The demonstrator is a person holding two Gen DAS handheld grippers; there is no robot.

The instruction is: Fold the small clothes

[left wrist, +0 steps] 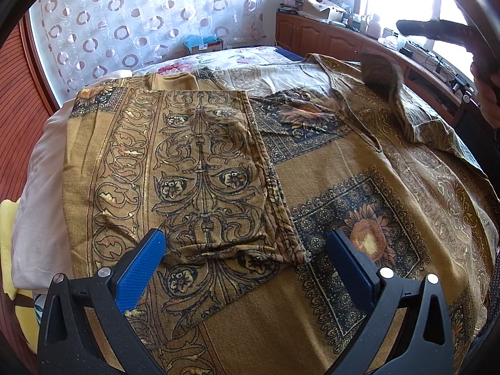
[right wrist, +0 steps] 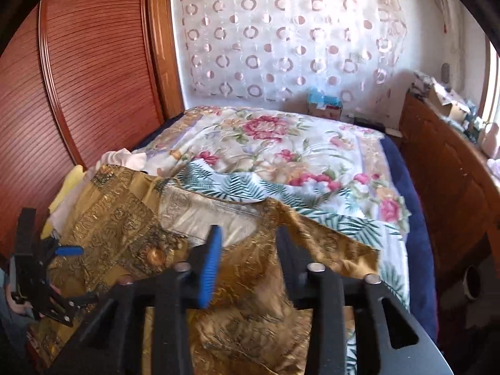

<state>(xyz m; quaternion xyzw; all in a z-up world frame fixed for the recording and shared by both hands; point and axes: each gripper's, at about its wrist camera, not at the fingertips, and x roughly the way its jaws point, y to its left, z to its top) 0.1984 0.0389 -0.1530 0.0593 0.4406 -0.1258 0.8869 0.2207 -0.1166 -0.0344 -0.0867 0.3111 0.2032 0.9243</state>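
Note:
A mustard-gold patterned garment (left wrist: pixel 312 162) lies spread on the bed, its left part folded over onto the middle (left wrist: pixel 175 168). My left gripper (left wrist: pixel 247 250) is open just above the lower edge of that fold, holding nothing. My right gripper (right wrist: pixel 250 250) has a fold of the same garment (right wrist: pixel 247 284) between its fingers, lifted off the bed; the jaws stand partly apart and the frame is blurred. In the left wrist view the right gripper (left wrist: pixel 431 29) shows at the top right, with a raised corner of cloth (left wrist: pixel 379 75) below it. The left gripper (right wrist: pixel 67 251) shows at the left of the right wrist view.
The bed carries a floral quilt (right wrist: pixel 281 143) and a leaf-print sheet (right wrist: pixel 237 187). A wooden louvred wardrobe (right wrist: pixel 93 78) stands on the left. A wooden cabinet (right wrist: pixel 443 168) with clutter runs along the right under the window. White and yellow cloths (left wrist: pixel 34 187) lie under the garment's left side.

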